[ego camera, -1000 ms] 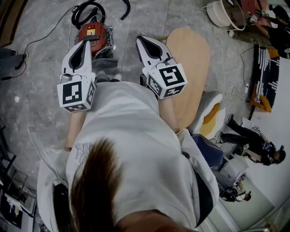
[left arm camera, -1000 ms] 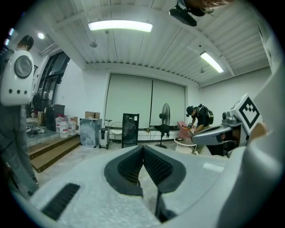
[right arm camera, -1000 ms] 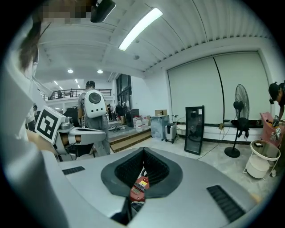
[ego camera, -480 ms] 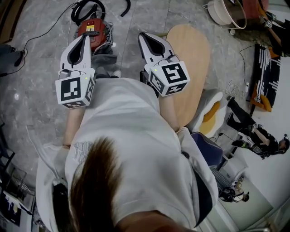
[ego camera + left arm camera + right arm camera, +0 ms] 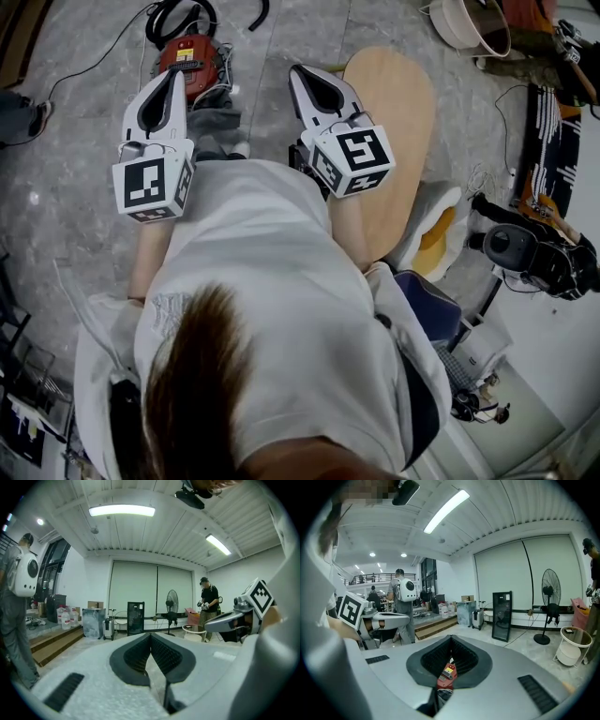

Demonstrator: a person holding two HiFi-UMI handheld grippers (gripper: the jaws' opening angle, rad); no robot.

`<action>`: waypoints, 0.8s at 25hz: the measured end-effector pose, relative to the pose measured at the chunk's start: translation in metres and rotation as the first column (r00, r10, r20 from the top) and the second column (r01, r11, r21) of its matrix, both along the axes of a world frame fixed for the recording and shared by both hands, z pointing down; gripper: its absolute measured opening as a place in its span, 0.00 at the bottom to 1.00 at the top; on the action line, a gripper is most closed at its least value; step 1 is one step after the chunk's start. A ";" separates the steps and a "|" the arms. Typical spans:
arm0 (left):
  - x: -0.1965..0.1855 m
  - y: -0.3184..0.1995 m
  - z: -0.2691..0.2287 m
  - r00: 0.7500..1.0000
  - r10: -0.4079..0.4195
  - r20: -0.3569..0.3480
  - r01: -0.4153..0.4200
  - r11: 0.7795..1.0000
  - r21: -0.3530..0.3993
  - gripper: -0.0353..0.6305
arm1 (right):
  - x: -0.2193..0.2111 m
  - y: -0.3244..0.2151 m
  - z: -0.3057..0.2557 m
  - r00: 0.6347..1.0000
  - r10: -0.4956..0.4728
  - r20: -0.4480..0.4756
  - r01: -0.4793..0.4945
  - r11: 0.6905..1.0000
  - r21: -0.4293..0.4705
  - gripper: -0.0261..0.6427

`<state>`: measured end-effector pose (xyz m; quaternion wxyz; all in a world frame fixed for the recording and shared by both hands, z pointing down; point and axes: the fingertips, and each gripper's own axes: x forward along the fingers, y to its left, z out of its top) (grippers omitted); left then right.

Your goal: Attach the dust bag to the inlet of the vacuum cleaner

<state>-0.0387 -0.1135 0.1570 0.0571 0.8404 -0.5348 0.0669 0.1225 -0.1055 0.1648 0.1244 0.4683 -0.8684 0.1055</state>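
Observation:
The red vacuum cleaner (image 5: pixel 190 60) sits on the grey floor at the top of the head view, with its black hose (image 5: pixel 178 16) coiled behind it. A grey, crumpled piece that looks like the dust bag (image 5: pixel 216 119) lies just in front of it. My left gripper (image 5: pixel 175 77) hovers over the vacuum's near side, shut and empty. The right gripper (image 5: pixel 298 72) hangs to the right of the vacuum, also shut with nothing held. In the right gripper view the red vacuum cleaner (image 5: pixel 446 674) shows below the closed jaws.
An oval wooden board (image 5: pixel 398 122) lies right of the grippers, with a yellow and white cushion (image 5: pixel 433 234) beside it. A thin cable (image 5: pixel 94 66) runs left from the vacuum. A person (image 5: pixel 209 606), a standing fan (image 5: pixel 551 604) and a black cabinet (image 5: pixel 502 616) are farther off.
Both grippers stay nearly in place, still shut. The head view has drifted a little, and the person at its right edge has moved.

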 end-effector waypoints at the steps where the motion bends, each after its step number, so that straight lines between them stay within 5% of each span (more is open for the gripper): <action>1: 0.001 0.000 0.001 1.000 0.005 0.004 -0.005 1.000 0.000 0.08 | 0.000 0.000 0.000 1.000 -0.002 0.001 0.002 1.000 0.000 0.04; 20: 0.002 0.002 0.004 0.999 0.042 0.031 -0.042 0.999 0.014 0.08 | -0.038 -0.007 -0.007 0.992 -0.080 0.098 0.079 0.997 0.011 0.04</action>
